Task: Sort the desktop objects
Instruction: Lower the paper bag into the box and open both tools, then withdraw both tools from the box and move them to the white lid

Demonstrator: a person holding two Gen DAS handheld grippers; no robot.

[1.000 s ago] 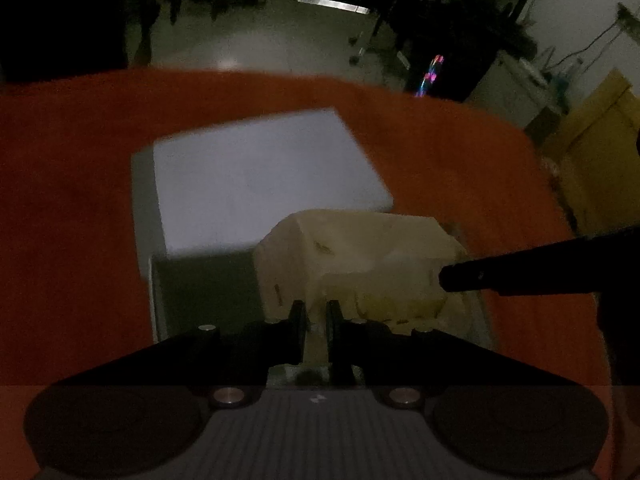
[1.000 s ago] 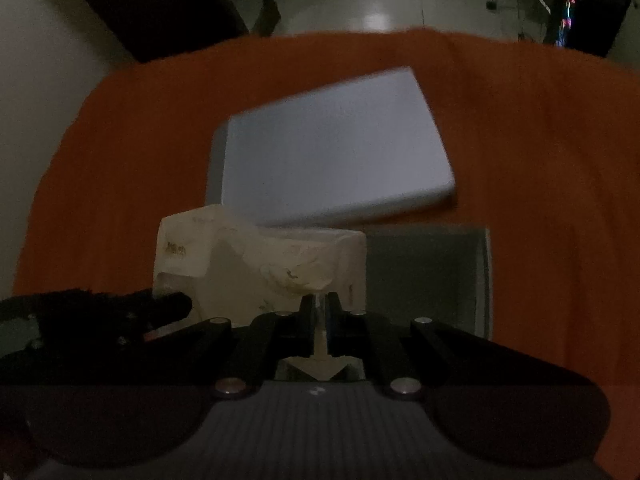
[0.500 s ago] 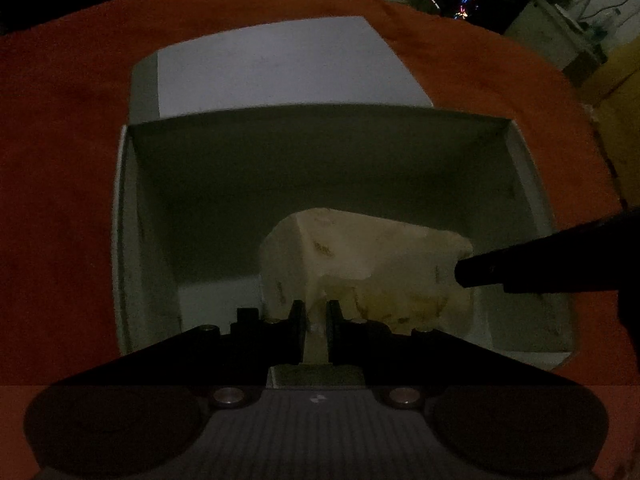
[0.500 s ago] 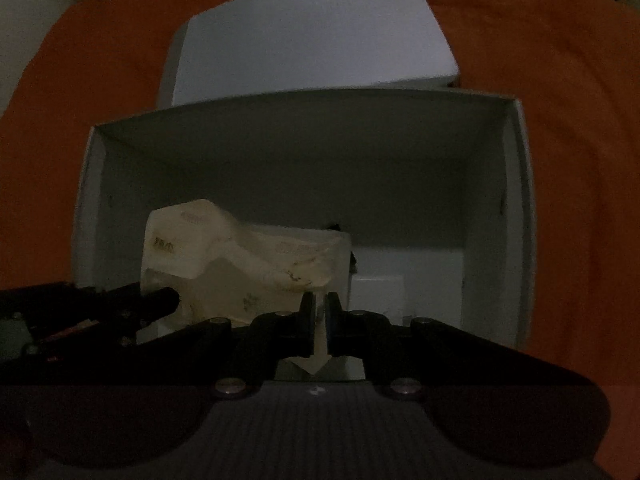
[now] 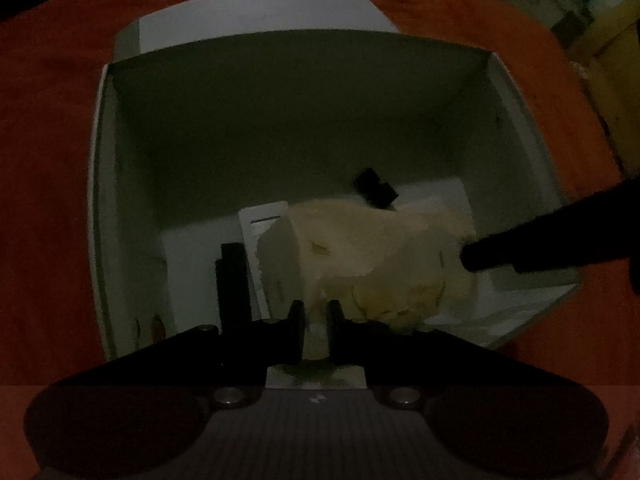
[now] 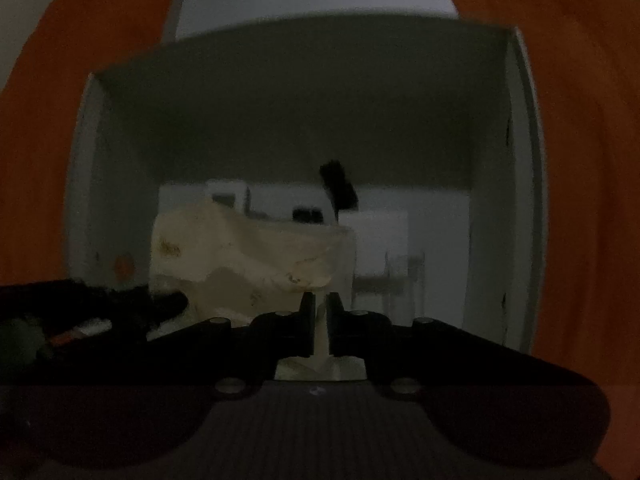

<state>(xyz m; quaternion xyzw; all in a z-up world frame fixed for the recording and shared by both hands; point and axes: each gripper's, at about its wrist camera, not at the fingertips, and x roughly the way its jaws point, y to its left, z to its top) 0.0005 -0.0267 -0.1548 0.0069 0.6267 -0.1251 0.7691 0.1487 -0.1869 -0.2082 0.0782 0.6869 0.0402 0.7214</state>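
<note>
A crumpled cream paper bag (image 5: 372,256) hangs low inside an open white box (image 5: 280,120), just over its floor. My left gripper (image 5: 316,308) is shut on the bag's near edge. The right gripper (image 5: 500,256) comes in from the right as a dark finger on the bag's far side. In the right wrist view the bag (image 6: 240,248) fills the box's (image 6: 280,112) lower left, and my right gripper (image 6: 318,300) has a fold of it between its jaws, which are opening. The left gripper (image 6: 160,308) shows dark at the bag's left.
On the box floor lie a black clip (image 5: 376,190), a black bar (image 5: 232,280) and a white card (image 5: 260,224). The box's white lid (image 5: 260,12) lies flat behind it. An orange cloth (image 5: 48,160) covers the table all around.
Both grippers have sunk with the bag from above the box rim down into the box. The box walls now fill both views and the items on its floor have come into sight.
</note>
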